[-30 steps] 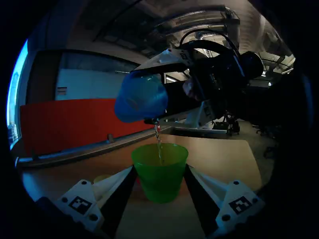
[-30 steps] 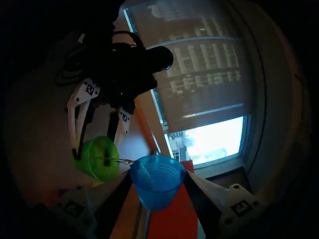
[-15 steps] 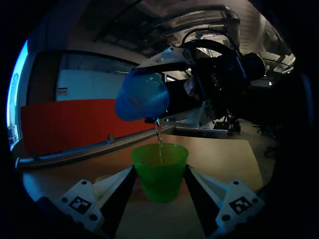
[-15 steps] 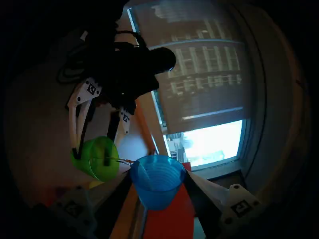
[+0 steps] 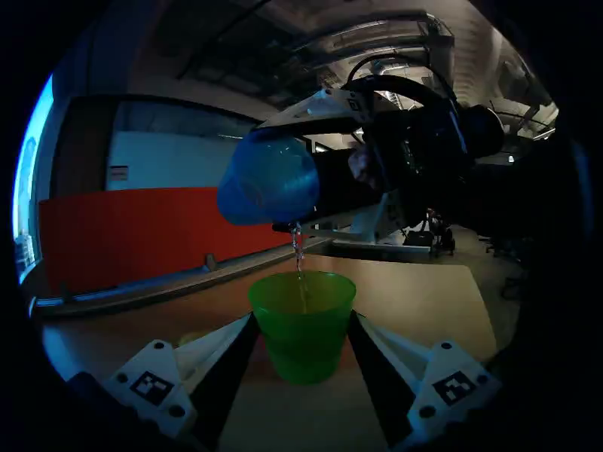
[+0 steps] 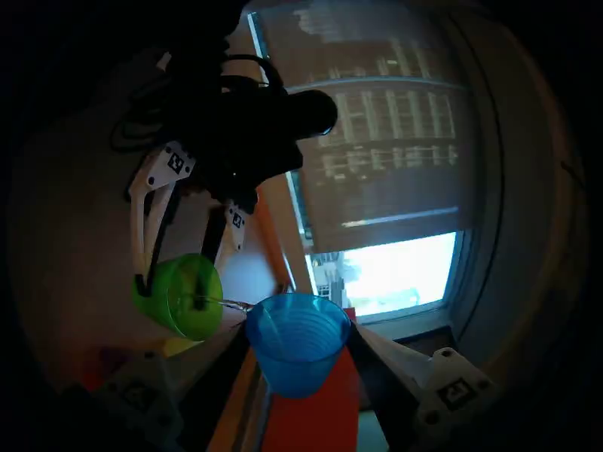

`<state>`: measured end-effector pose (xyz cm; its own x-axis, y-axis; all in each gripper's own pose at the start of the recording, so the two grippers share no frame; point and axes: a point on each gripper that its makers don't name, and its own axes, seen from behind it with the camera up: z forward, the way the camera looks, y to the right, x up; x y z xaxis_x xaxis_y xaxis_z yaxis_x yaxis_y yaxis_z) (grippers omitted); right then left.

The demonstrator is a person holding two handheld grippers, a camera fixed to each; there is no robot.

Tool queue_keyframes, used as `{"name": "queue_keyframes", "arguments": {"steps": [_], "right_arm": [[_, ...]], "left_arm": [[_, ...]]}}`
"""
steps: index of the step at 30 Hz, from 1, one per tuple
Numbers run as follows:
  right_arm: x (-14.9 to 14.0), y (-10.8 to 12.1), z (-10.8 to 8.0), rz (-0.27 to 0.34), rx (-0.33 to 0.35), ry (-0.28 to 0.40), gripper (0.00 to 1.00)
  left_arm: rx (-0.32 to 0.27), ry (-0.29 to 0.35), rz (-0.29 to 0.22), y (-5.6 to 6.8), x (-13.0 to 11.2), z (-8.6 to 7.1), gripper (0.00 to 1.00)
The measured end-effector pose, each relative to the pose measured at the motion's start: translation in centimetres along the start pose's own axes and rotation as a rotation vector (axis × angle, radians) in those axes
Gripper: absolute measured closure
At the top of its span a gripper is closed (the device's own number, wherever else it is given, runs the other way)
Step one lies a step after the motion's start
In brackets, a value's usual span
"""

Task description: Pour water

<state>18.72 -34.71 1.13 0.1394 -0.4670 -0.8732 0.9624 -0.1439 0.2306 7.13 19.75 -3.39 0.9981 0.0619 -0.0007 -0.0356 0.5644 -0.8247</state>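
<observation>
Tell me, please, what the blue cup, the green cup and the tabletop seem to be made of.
The blue cup looks like translucent plastic: light glows through its wall and faint rings line the inside. The green cup is likely similar plastic, smooth and slightly glossy. The tabletop is matte tan, wood or laminate; the dim light leaves that open.

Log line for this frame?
phase: pouring | right gripper: shut on blue cup, tilted | left gripper: shut on green cup, upright | water stream: into green cup
</observation>
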Motion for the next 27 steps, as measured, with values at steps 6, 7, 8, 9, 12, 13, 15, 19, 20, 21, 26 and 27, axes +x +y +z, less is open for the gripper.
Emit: {"name": "queue_keyframes", "arguments": {"steps": [6,7,8,9,12,13,15,19,20,21,26,27], "right_arm": [[-0.11,0.07,-0.07,-0.011,-0.003,-0.004,0.09],[-0.08,0.11,-0.07,-0.013,-0.005,-0.004,0.09],[-0.05,0.15,-0.07,-0.014,-0.007,-0.004,0.09],[-0.03,0.17,-0.08,-0.015,-0.007,-0.004,0.09],[0.06,0.08,-0.11,-0.017,-0.004,-0.003,0.09],[0.09,0.04,-0.13,-0.020,-0.004,-0.004,0.09],[0.14,-0.04,-0.18,-0.025,-0.002,-0.004,0.09],[0.22,-0.21,-0.25,-0.039,0.002,-0.008,0.09],[0.25,-0.25,-0.26,-0.042,0.003,-0.009,0.09],[0.29,-0.28,-0.27,-0.045,0.004,-0.009,0.09],[0.50,-0.38,-0.27,-0.054,0.007,-0.008,0.09],[0.52,-0.40,-0.28,-0.056,0.007,-0.009,0.09]], "left_arm": [[0.001,0.000,0.000,0.01,0.01,0.05,0.18],[0.002,0.000,0.000,-0.01,-0.01,0.04,0.18],[0.003,0.000,0.000,-0.04,-0.02,0.04,0.18],[0.003,0.001,-0.001,-0.05,-0.03,0.04,0.18],[0.005,0.001,-0.002,-0.04,-0.07,0.05,0.18],[0.005,0.001,-0.002,-0.03,-0.06,0.06,0.18],[0.005,0.002,-0.002,-0.01,-0.05,0.08,0.18],[0.005,0.003,-0.004,0.00,0.00,0.08,0.18],[0.005,0.003,-0.003,0.00,0.01,0.09,0.18],[0.005,0.004,-0.003,0.00,0.02,0.09,0.18],[0.003,0.004,-0.003,0.04,0.09,0.16,0.18],[0.003,0.004,-0.004,0.05,0.10,0.17,0.18]]}}
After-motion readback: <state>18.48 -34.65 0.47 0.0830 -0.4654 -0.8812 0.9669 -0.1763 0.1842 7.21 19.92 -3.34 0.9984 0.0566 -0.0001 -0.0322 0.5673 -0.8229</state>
